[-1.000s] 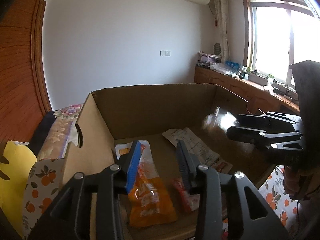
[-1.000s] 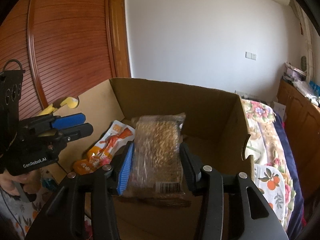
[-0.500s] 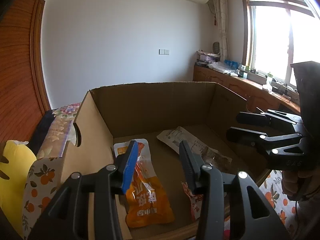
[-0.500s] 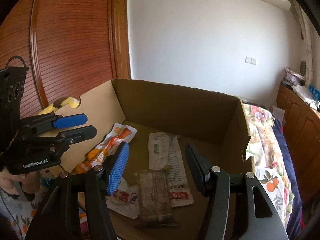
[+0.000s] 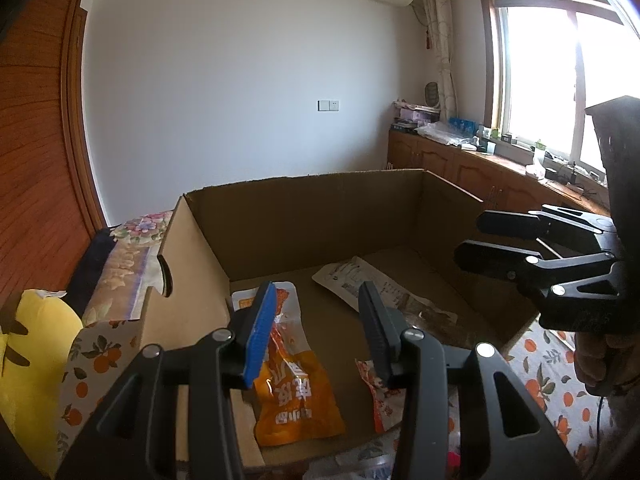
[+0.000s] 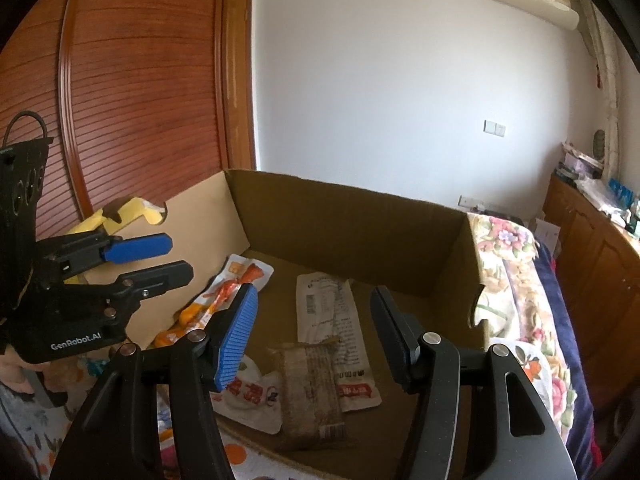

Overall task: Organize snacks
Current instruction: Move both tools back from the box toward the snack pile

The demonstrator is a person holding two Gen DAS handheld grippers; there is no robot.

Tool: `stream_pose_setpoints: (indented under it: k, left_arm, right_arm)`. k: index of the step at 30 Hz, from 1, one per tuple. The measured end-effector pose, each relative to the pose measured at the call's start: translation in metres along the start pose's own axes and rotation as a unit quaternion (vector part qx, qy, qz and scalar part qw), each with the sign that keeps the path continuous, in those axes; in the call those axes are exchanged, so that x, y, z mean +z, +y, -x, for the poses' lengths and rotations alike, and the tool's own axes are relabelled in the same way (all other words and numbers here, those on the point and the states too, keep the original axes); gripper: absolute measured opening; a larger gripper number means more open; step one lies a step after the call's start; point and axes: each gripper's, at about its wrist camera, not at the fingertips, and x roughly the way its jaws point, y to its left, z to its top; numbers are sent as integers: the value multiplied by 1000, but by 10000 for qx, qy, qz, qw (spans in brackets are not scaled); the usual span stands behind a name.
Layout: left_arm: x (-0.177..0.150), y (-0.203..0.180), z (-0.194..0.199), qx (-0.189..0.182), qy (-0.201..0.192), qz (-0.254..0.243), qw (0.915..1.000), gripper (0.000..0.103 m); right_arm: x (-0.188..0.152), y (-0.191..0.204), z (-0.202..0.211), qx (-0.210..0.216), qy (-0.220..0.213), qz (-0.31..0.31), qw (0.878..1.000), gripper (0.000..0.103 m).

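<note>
Item: cardboard box [image 6: 352, 216], open-topped, resting on a bed with an orange-print cover [image 5: 544, 364].

Contents, left to right in the right wrist view:
- orange sausage packet [image 6: 218, 300], along the left wall, long axis running 1 to 7 o'clock;
- white-and-red pouch [image 6: 252, 400], at the near edge;
- brown noodle-cake packet [image 6: 310, 390], long axis 12 to 6 o'clock, lapping over the near rim;
- white printed sachet [image 6: 332, 320], partly beneath the brown packet, long axis 12 to 6 o'clock.

Left tongs [image 5: 316, 328]: about half open, empty; orange sausage packet [image 5: 296, 392] lies below at 6 o'clock.

Right tongs [image 6: 316, 336]: about half open, empty; the brown packet lies directly beneath them at 6 o'clock, not touched.

Judgement: both tongs hang free above the box. More snacks appear to lie on the bed just outside the near rim, indistinct; neither hand is clearly nearer.
</note>
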Motion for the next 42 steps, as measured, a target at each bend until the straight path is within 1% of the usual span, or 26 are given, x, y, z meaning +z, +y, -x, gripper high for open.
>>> stream_pose_setpoints:
  k: [2,8,14,17,19,20,21,23,27,31,34,38,42]
  left_arm:
    - [2,-1,7,45,-3,0,10000,48]
    - [4,-8,36,146,-52,-18,9999,50]
    - [2,-9,71,228,-32,17,9997,52]
    - [-4,-9,87,267,4,33,9996,56]
    - [-11,-8,94,285,56,53,9996,61]
    - [-17,-7,98,296,74,76,9995,67]
    - [-23,-7,102,300,84,91,9995,70]
    - [-36,-6,105,308,173,108,9993,70]
    - [-65,-7,102,257,529,175,9981,70]
    - [-94,-10,98,224,815,237,9961,70]
    - [-111,-11,92,194,968,303,9947,70]
    - [-126,-8,89,244,1029,394,9936,70]
    - [-129,-3,86,216,1101,542,9922,70]
  right_arm:
    - [1,3,5,-24,2,32,10000,60]
    - [14,17,36,-113,-98,157,9998,60]
    - [20,41,78,-216,-195,347,9990,60]
    - [17,50,93,-207,-147,280,9993,60]
    - [11,55,102,-189,-91,214,9996,60]
    - [8,57,105,-188,-53,188,9996,61]
    - [4,59,109,-195,-13,157,9997,61]
    - [-8,62,114,-196,89,101,9997,62]
    - [-35,68,109,-199,417,-32,9989,62]
    - [-70,70,95,-167,803,-240,9963,62]
    - [-94,70,84,-113,1006,-422,9940,62]
    - [-112,70,73,68,1088,-650,9919,62]
    - [-119,82,61,264,1191,-633,9905,59]
